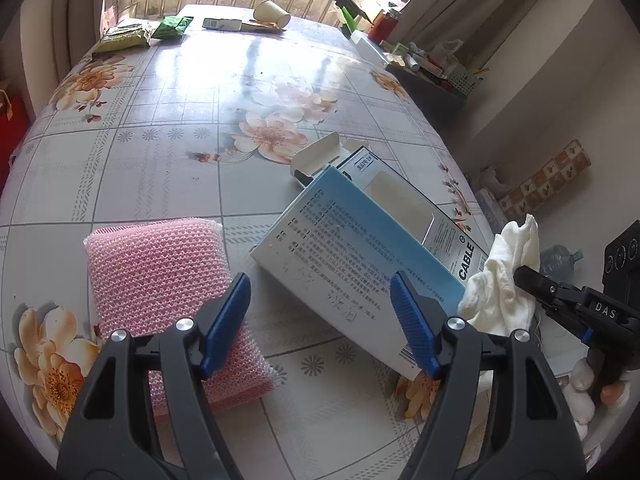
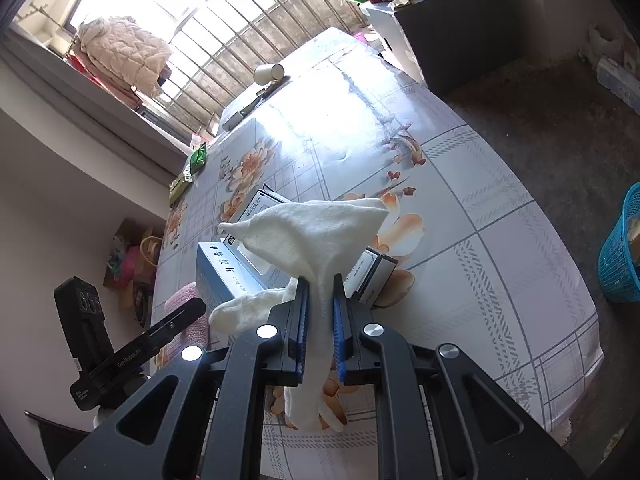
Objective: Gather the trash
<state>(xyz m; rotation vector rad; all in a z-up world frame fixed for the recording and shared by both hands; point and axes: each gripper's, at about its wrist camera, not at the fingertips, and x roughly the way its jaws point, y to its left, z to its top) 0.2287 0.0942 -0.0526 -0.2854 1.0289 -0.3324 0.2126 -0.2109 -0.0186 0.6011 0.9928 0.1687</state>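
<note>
Just ahead of the left gripper (image 1: 320,300), whose jaws are spread with nothing between them, the blue carton (image 1: 352,252) is seen lying flat on the floral tablecloth (image 1: 168,152). Its long axis runs diagonally away from the carton's near corner toward the upper right, and the near end falls between the blue pads. To the carton's left a pink sponge (image 1: 160,264) is found. To its right, a white cloth (image 2: 316,240) is clamped in the right gripper (image 2: 320,292). Beyond the carton a paper cup (image 1: 272,12) lies near the barred window; right of it, off the table, a blue basket (image 2: 620,256) stands on the floor.
</note>
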